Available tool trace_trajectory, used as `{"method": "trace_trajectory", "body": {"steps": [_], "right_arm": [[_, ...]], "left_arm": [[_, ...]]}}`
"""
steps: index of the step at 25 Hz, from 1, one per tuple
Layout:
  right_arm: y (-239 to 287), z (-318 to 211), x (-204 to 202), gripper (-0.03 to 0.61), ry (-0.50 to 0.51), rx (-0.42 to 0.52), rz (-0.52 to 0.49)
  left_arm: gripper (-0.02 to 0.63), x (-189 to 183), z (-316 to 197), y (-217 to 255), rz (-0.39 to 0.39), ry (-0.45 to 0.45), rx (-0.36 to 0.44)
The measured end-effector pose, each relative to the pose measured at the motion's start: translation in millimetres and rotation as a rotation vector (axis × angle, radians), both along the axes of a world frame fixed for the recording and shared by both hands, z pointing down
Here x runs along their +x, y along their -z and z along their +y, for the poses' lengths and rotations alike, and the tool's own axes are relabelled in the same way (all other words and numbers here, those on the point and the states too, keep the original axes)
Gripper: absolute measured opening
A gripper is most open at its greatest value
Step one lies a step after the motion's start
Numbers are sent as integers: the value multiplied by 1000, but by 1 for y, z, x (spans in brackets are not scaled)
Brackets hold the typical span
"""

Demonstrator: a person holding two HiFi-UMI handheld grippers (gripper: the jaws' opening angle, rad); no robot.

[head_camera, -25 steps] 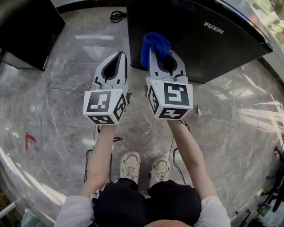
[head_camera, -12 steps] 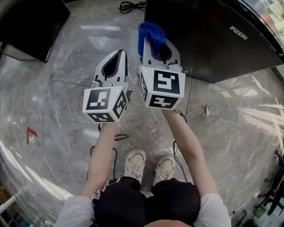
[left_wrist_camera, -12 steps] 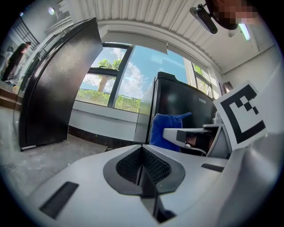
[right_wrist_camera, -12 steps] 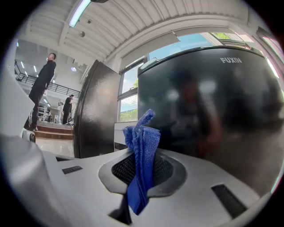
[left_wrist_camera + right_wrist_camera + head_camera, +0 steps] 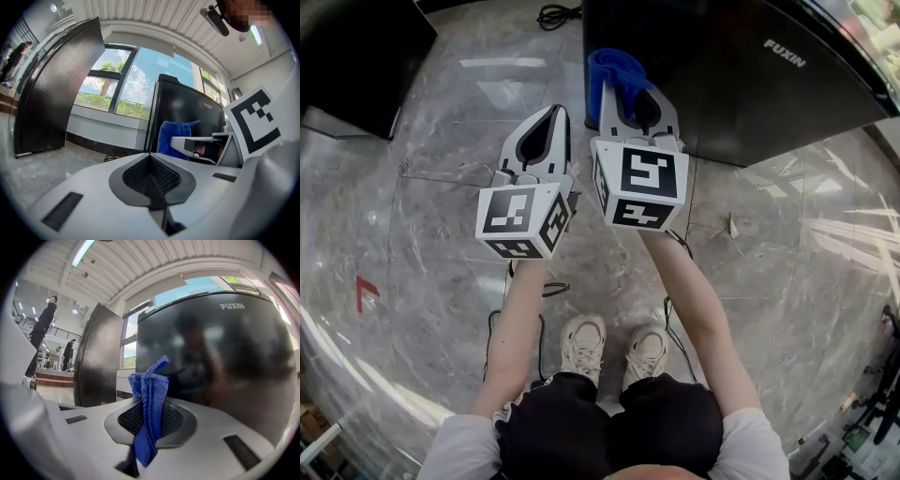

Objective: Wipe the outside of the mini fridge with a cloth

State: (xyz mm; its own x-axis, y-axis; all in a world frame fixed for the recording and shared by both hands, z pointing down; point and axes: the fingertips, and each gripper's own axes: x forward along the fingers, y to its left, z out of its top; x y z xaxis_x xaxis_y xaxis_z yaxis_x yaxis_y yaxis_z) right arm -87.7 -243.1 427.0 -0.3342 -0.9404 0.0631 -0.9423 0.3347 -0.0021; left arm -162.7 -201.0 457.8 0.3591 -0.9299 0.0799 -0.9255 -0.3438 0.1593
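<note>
Right gripper (image 5: 628, 94) is pinching cloth (image 5: 611, 73) near the fridge (image 5: 750, 94) at upper right, probably needing flat, firm contact; left gripper (image 5: 553, 114) is idling closed, empty.

Blue cloth (image 5: 614, 77) near black mini fridge (image 5: 750, 94)

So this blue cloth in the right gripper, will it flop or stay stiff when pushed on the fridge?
Probably floppy: the blue cloth folds, and its tail hangs limp below where the right gripper pinches it. Likely light, since its free end stands up unsupported. Its woven texture should drag rather than slip on the glossy mini fridge.
</note>
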Motion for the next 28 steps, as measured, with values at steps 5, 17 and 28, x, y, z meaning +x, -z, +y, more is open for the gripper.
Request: {"method": "trace_trajectory", "body": {"steps": [5,17,28], "right_arm": [[-1,5,23,64,-35,2,6],[-3,16,72,64,-88,-12,2],[0,26,133,64,-161,-9,17]], "left_arm": [[3,17,2,1,-6,-30,8],[3,57,0,-8,15,-87,-7],[3,120,-1,-16,27,-204,-29]]}}
